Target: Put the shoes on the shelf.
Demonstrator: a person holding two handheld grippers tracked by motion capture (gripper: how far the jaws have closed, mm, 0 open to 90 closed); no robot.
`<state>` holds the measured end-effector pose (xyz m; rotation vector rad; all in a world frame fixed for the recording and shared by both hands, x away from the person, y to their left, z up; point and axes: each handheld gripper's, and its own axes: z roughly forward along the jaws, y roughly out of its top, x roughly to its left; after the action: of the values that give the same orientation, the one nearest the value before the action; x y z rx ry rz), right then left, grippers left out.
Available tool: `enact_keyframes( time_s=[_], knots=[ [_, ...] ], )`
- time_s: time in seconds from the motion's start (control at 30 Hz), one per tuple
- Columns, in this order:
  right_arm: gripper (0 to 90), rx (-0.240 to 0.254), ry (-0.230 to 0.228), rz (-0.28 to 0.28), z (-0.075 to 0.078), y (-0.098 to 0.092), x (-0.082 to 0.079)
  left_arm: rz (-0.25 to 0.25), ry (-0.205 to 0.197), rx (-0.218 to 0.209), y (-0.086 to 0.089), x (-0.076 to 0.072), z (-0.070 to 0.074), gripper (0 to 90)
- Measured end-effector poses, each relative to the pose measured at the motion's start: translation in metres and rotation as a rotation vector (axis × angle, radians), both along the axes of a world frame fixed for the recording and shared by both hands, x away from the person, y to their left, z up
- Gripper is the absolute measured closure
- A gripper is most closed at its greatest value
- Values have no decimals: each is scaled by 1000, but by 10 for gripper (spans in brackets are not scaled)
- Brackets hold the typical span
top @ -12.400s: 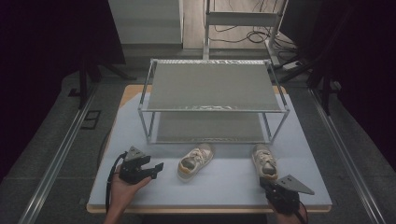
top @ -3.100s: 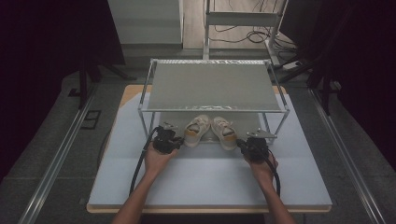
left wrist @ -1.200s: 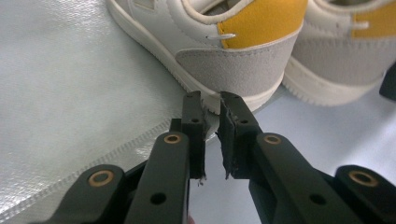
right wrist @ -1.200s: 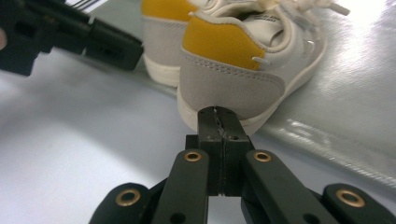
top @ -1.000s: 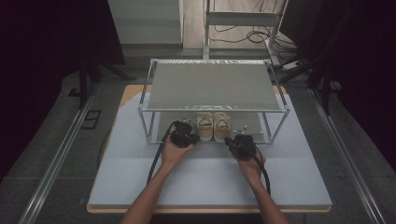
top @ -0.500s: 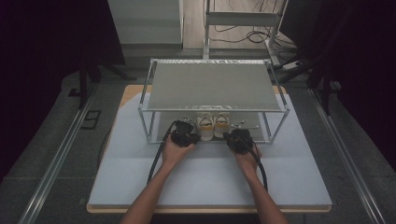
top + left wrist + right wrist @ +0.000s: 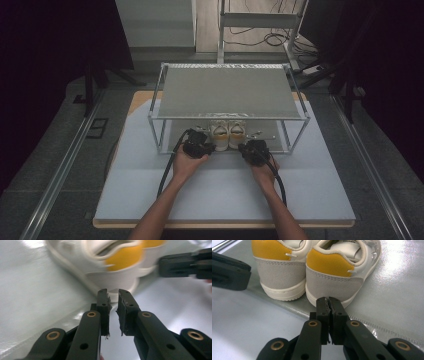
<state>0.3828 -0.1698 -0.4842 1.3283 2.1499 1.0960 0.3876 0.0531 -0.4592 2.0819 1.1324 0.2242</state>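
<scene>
Pushing appears to be the step in hand: the pair of shoes is standing side by side, heels toward the person, on the lower shelf [image 7: 280,136] of a metal rack [image 7: 227,92] at the middle of the worktop [image 7: 150,190]. The left shoe [image 7: 219,134] and the right shoe [image 7: 236,133] are touching or nearly touching each other, each showing a yellow heel tab above a grey suede counter and a cream rubber sole. The left gripper [image 7: 206,146] is resting just behind the left shoe's heel with its jaws drawn almost together on nothing, a narrow slit showing between the pads [image 7: 104,305] in the left gripper view, where the shoe is blurred. The right gripper [image 7: 246,148] is sitting at the right shoe's sole edge [image 7: 347,302], its jaws pressed together and holding nothing. As a judgement, these are small, light trainers: the uppers are soft and will be giving under a pinch, the laces loose, while the padded heel collar and the stiffer heel counter are offering the firmest purchase. The rubber sole is likely gripping the silvery shelf liner somewhat, so a nudge low on the heel is probably sliding the shoe straighter than one placed high, which could tip it forward. For lifting, the collar beside the yellow tab [image 7: 329,261] looks the best place to take hold.
</scene>
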Motion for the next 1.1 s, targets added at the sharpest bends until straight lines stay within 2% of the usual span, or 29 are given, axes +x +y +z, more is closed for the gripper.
enact_keyframes(
  time_s=[0.1,0.13,0.2,0.27,0.37,0.47,0.53,0.6,0.7,0.8,0.83,0.9,1.0,1.1],
  knots=[
    [862,1,5,-1,0,0,0,-9,-3,6,-7,0,1,794],
    [863,1,5,-1,0,0,-1,-6,-5,28,-10,4,-1,796],
    [862,2,3,-1,0,0,-1,-9,1,21,-9,6,-1,809],
    [862,3,0,0,1,0,-1,-19,-5,35,-7,9,-1,820],
    [862,7,5,3,-1,1,0,5,-5,46,-8,11,-3,817],
    [861,7,4,4,-1,1,0,15,6,29,-8,12,-4,812],
    [860,7,5,7,-1,1,0,44,25,21,-11,12,-4,812],
    [859,8,8,9,-1,1,0,40,27,28,-13,12,-3,789],
    [855,10,6,6,0,-1,0,10,3,40,-11,11,-3,773],
    [849,15,0,4,2,-4,-2,-13,-28,23,-6,6,-1,757],
    [844,16,-3,5,3,-5,-3,3,-19,10,-6,3,0,745],
    [839,20,-5,8,5,-6,-4,5,-24,0,-5,1,1,733],
    [791,39,-26,28,12,-9,-13,-23,-37,-13,3,-9,7,638],
    [740,51,-43,44,17,-11,-18,-30,-44,-30,9,-15,9,576]
  ],
)
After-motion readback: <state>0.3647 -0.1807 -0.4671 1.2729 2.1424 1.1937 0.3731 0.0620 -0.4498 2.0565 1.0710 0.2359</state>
